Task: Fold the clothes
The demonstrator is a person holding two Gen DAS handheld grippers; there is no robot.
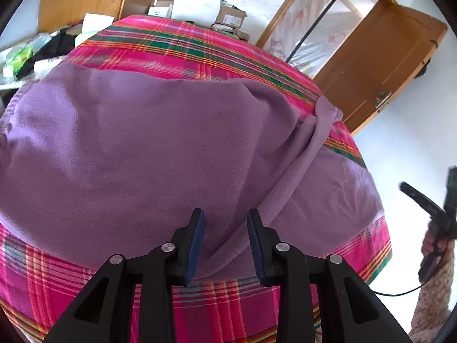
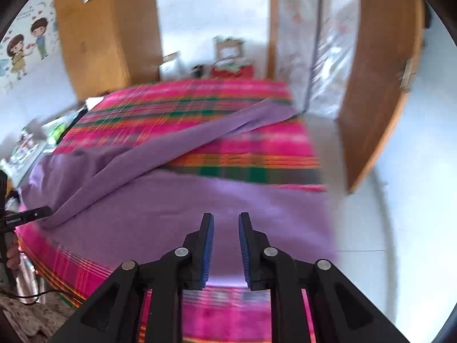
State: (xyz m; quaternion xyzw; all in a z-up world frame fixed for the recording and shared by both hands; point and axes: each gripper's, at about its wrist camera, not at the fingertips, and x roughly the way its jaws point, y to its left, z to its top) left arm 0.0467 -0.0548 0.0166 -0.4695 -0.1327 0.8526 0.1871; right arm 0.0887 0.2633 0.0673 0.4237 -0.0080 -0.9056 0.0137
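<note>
Purple garment [image 1: 137,148] lies spread on the pink plaid bedcover [image 1: 200,43], directly ahead of the left gripper [image 1: 225,223], whose jaws stand parted and empty. Right gripper [image 2: 226,225] (view blurred) likewise parted, nothing held, above the cloth's near edge.

Open air surrounds my left gripper [image 1: 225,220] and right gripper [image 2: 226,223]; only the purple garment [image 1: 128,148] lies below.

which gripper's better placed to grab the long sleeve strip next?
Left, probably. The left gripper, jaws open, sits right by the sleeve; the right gripper is over flat purple garment.
</note>
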